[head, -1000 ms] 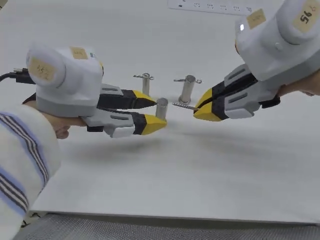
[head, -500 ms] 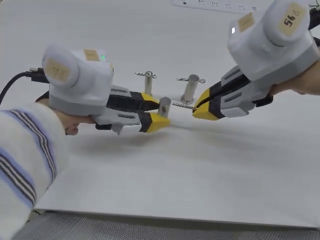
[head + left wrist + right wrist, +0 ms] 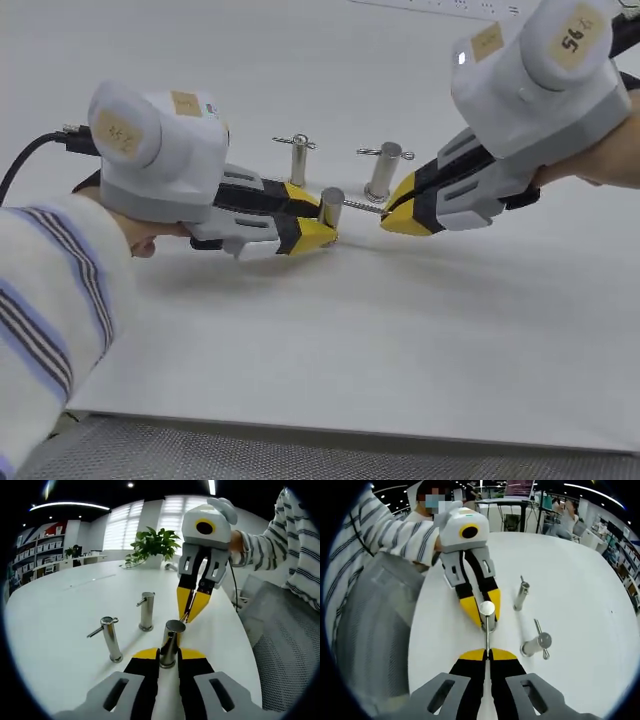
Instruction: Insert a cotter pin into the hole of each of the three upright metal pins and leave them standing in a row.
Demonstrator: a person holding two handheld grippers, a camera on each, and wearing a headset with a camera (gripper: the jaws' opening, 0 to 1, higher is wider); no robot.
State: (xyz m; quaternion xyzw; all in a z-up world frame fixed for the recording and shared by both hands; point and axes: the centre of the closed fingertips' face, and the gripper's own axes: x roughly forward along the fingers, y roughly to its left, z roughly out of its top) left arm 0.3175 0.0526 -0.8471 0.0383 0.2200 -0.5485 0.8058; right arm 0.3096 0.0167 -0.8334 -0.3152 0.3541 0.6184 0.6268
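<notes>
**Cotter pin brought against the clamped near pin**

The near pin (image 3: 331, 206) was held upright between the closed jaws of the left gripper (image 3: 318, 225). A cotter pin (image 3: 362, 207) was pinched in the pressed-together tips of the right gripper (image 3: 392, 214), its free end laid against the near pin's upper side; entry into the hole could not be told. Behind the near pin and apart from it, a second pin (image 3: 298, 160) and a third pin (image 3: 383, 172) were seen standing, each crossed by its own cotter pin. In front of the near pin, bare table (image 3: 400, 340) was seen open up to its front edge
</notes>
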